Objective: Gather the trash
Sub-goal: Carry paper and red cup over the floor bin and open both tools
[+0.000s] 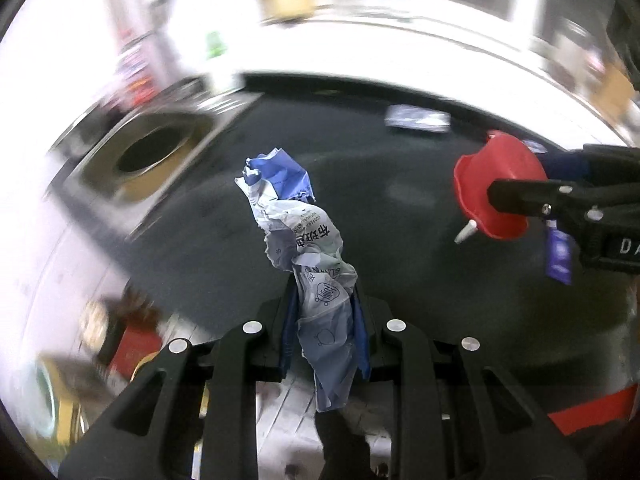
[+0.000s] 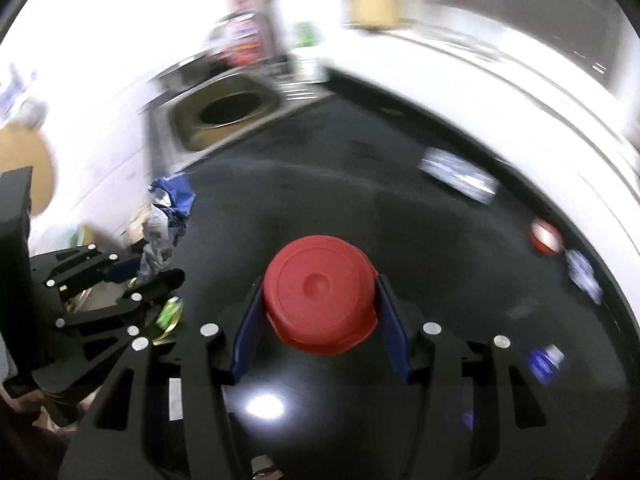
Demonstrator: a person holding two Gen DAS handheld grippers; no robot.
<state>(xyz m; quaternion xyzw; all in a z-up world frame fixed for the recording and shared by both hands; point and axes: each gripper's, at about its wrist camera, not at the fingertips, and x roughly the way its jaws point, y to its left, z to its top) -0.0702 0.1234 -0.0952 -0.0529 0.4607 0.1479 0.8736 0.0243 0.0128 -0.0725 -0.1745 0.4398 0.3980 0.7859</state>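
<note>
Bin (image 1: 150, 152) beyond wrapper (image 1: 298, 236), left

Dark round table (image 2: 360, 168), scattered wrappers (image 2: 458, 174)

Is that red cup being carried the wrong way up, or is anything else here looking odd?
Yes, the red cup sits bottom-up between the right gripper's jaws. The left gripper holds a crumpled wrapper. A few small packets lie scattered on the dark table.

Both tools (image 1: 324, 300) (image 2: 320, 304) clamped, angled down
</note>
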